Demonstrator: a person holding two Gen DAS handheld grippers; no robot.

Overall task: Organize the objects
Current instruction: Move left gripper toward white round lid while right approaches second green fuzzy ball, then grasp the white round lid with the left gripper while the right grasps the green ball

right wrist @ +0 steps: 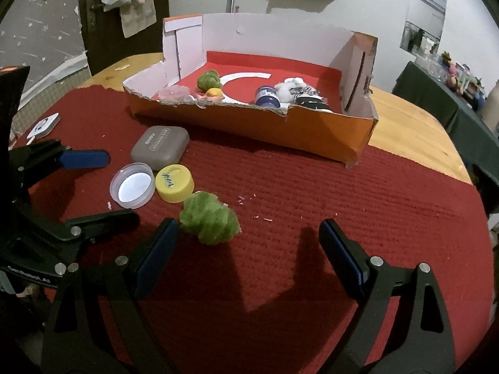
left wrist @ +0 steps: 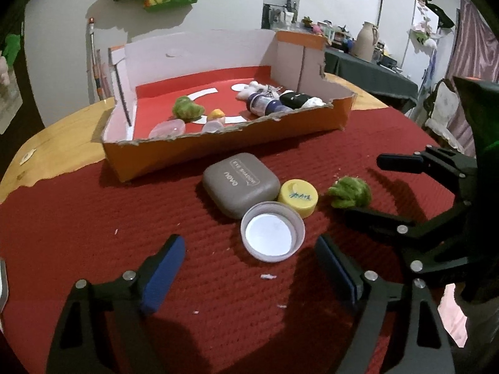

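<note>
L fingers (left wrist: 246,268) wide round clear cap (left wrist: 272,231)

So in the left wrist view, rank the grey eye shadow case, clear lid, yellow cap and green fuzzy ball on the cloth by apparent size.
1. Grey eye shadow case
2. Clear lid, though it lies nearest the camera
3. Yellow cap and green fuzzy ball: too alike to rank

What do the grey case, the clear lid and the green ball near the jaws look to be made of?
Grey case: looks like matte moulded plastic, rounded corners, white printed lettering.
Clear lid: probably thin translucent plastic; a white liner shows inside its raised rim.
Green ball: fuzzy, lumpy and dull, likely yarn or plush fibre; which one is unclear.
</note>
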